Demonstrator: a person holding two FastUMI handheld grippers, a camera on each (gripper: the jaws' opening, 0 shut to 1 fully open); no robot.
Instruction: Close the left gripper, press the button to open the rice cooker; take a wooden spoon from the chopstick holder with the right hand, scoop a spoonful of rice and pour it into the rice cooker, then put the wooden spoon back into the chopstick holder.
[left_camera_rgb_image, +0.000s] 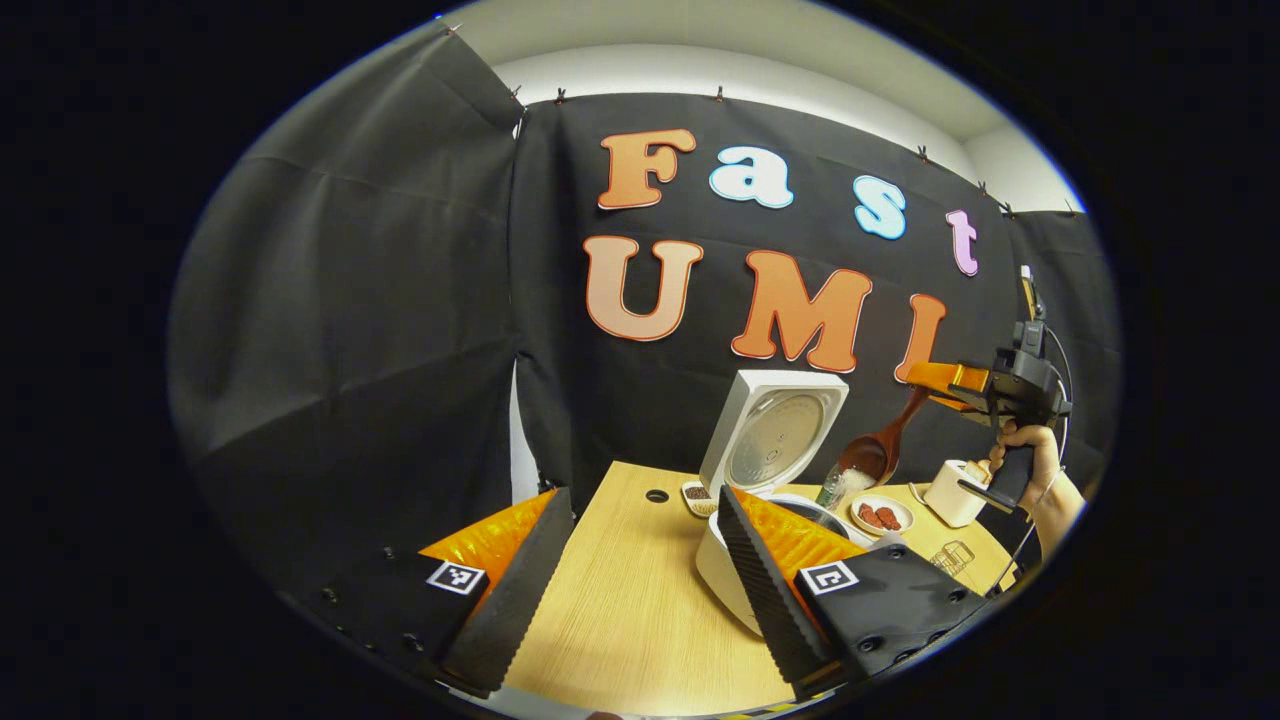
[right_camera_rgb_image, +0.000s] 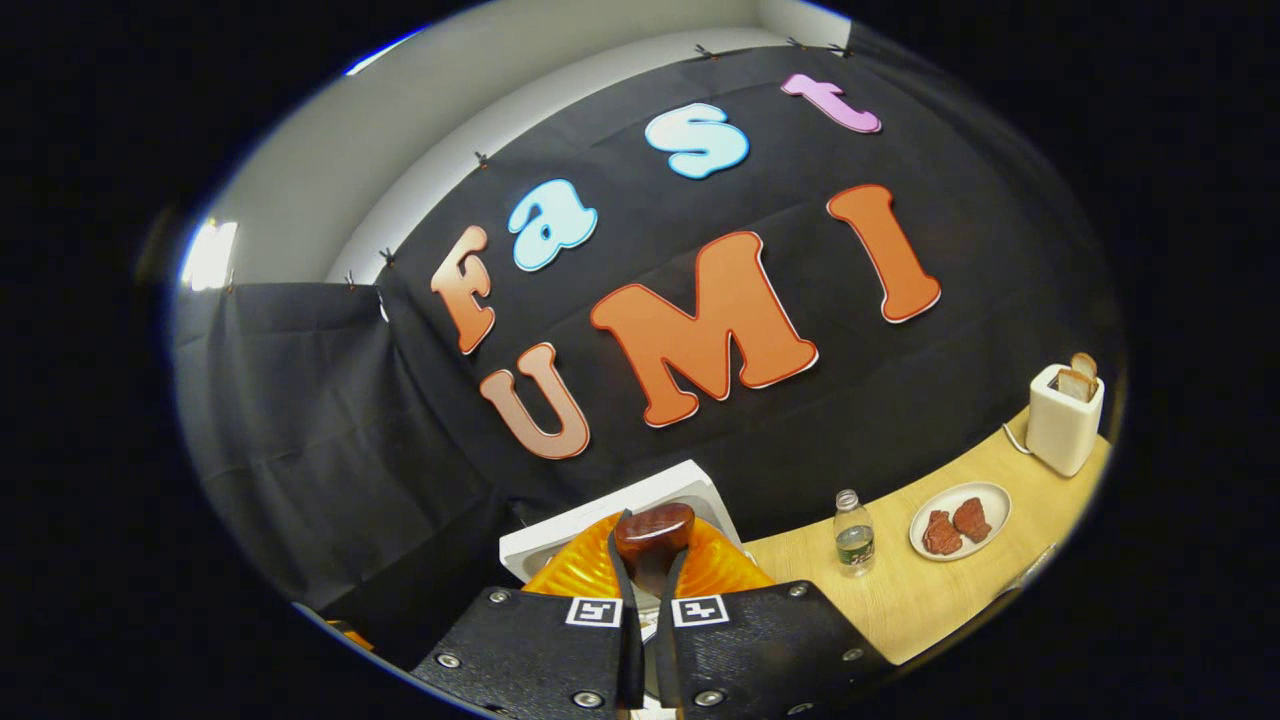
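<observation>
The wooden spoon (left_camera_rgb_image: 878, 447), clamped in the right gripper (right_camera_rgb_image: 648, 580), tips rice over the open rice cooker (left_camera_rgb_image: 770, 440); the left gripper (left_camera_rgb_image: 640, 570) gapes wide, empty.

My left gripper (left_camera_rgb_image: 640, 570) wears glossy orange shells, black screwed plates and square black-and-white markers; my right gripper (right_camera_rgb_image: 645, 560) matches, with ribbed shells.

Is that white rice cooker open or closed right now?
Open. The rice cooker's lid stands upright, its metal inner plate facing forward, with the wooden spoon tipped over the pot.
</observation>
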